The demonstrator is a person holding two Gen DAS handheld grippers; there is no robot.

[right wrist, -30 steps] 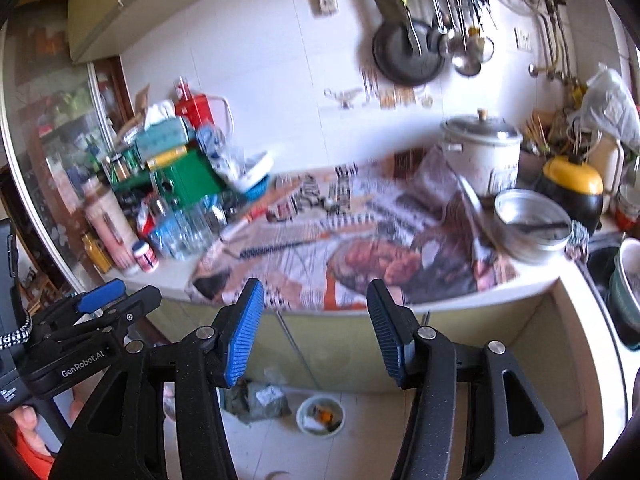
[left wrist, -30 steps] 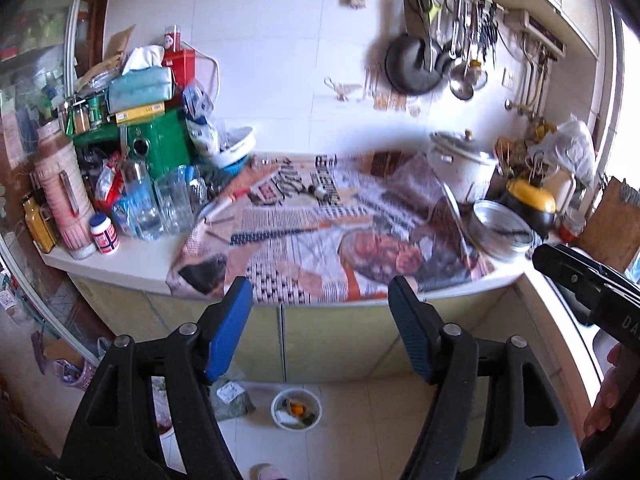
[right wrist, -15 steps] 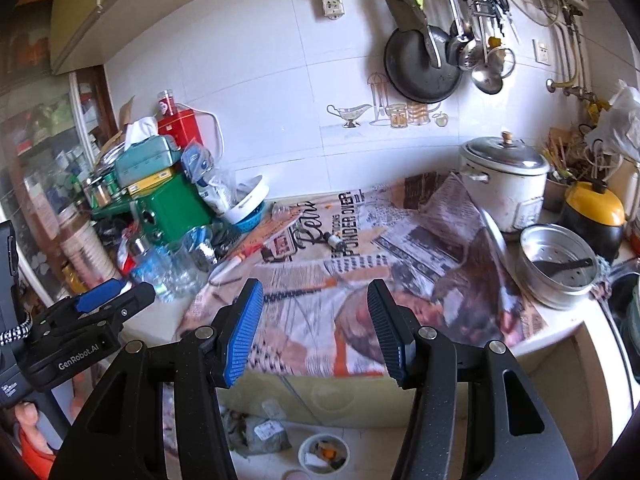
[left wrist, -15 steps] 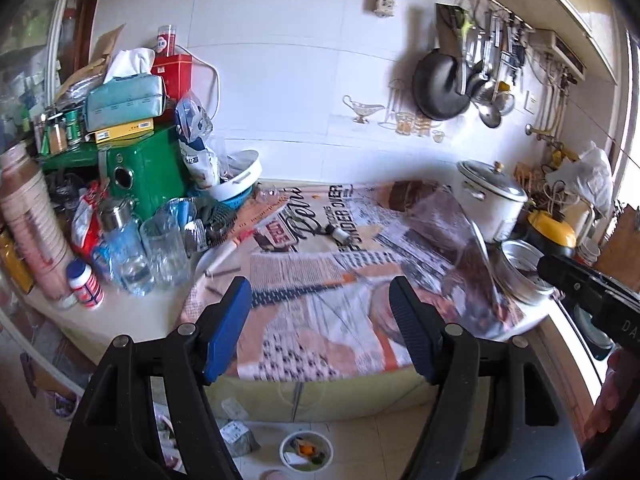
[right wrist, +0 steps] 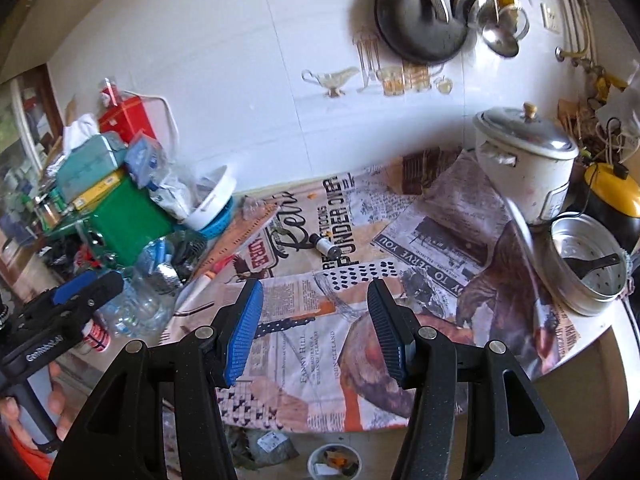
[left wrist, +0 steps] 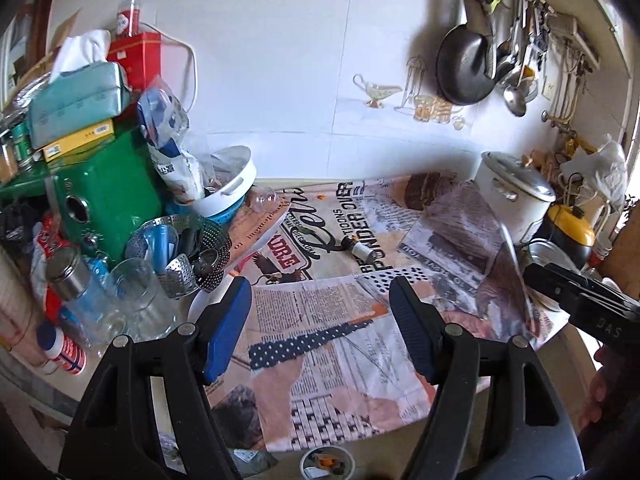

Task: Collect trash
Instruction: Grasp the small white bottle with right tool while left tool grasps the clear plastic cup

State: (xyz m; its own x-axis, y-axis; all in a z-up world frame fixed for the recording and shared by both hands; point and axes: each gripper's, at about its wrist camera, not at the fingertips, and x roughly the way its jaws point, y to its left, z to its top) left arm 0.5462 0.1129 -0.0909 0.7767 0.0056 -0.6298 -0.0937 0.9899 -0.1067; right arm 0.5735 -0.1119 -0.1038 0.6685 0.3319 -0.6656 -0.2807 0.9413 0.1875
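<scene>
Both grippers now nearer the counter than a second ago: left gripper (left wrist: 320, 334) and right gripper (right wrist: 314, 330) released, empty. Candidate trash, small bottle (right wrist: 325, 245), lies on newspaper sheet (right wrist: 304, 344), unreached.

Left gripper (left wrist: 320, 332) and right gripper (right wrist: 316, 330), jaws apart, empty, angled downward.

A home kitchen — hanging pan (left wrist: 464, 70), rice cooker (left wrist: 516, 200), tiled wall (left wrist: 280, 60).
</scene>
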